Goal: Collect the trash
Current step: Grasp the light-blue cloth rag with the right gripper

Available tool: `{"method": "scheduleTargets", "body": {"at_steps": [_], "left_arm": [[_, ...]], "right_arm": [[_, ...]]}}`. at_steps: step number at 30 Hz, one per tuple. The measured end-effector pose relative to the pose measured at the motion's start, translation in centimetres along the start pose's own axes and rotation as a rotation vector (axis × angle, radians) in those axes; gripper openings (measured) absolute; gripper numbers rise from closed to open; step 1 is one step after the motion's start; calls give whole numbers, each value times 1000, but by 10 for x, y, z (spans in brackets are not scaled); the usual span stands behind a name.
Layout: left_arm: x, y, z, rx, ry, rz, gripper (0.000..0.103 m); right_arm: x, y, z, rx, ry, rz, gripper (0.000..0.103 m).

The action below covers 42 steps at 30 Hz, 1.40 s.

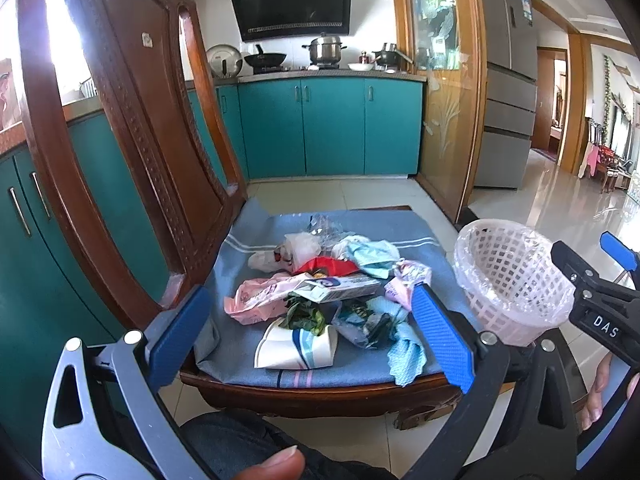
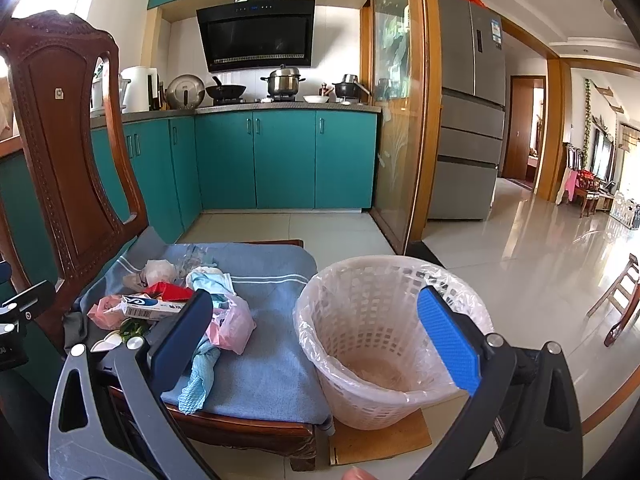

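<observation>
A pile of trash (image 1: 324,292) lies on the blue cushion (image 1: 360,364) of a wooden chair: pink bags, a toothpaste box (image 1: 344,286), a red wrapper, a paper cup (image 1: 296,346), green leaves, a light-blue cloth (image 1: 406,356). My left gripper (image 1: 312,336) is open and empty, in front of the pile. A white lined basket (image 2: 384,340) stands on the floor right of the chair. My right gripper (image 2: 320,344) is open and empty, near the basket's rim. The pile also shows in the right wrist view (image 2: 176,304).
The carved chair back (image 1: 132,128) rises at left. Teal cabinets (image 1: 332,128) and a stove with pots stand behind. A glass door (image 1: 444,92) and fridge are at right. The basket rests on cardboard (image 2: 380,440); tiled floor stretches right.
</observation>
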State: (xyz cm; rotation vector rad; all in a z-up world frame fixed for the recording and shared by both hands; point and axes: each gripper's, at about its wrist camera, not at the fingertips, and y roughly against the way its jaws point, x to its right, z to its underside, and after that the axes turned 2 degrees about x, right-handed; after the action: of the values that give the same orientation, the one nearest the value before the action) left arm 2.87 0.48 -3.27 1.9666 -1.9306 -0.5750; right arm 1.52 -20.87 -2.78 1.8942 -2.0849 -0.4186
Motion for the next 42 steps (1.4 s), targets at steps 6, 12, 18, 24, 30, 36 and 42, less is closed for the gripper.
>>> {"method": "scheduleTargets", "body": {"at_steps": [6, 12, 18, 24, 30, 36, 42], "left_arm": [[-21, -28, 10, -81, 12, -60, 100], [-61, -62, 31, -195, 72, -86, 100], [-78, -84, 46, -260, 113, -51, 100], [-72, -113, 57, -340, 118, 12, 100], [-52, -148, 72, -444, 94, 90, 100], [-43, -163, 74, -463, 88, 156, 100], [-41, -168, 75, -461, 96, 192, 100]], "right_arm": [[-20, -28, 9, -77, 40, -89, 100], [-68, -78, 38, -247, 139, -286, 98], [-114, -138, 81, -449, 162, -369, 68], [-114, -151, 97, -497, 152, -385, 15], [-92, -149, 91, -500, 110, -385, 15], [-88, -143, 90, -494, 106, -383, 15], [-90, -145, 89, -489, 118, -371, 15]]}}
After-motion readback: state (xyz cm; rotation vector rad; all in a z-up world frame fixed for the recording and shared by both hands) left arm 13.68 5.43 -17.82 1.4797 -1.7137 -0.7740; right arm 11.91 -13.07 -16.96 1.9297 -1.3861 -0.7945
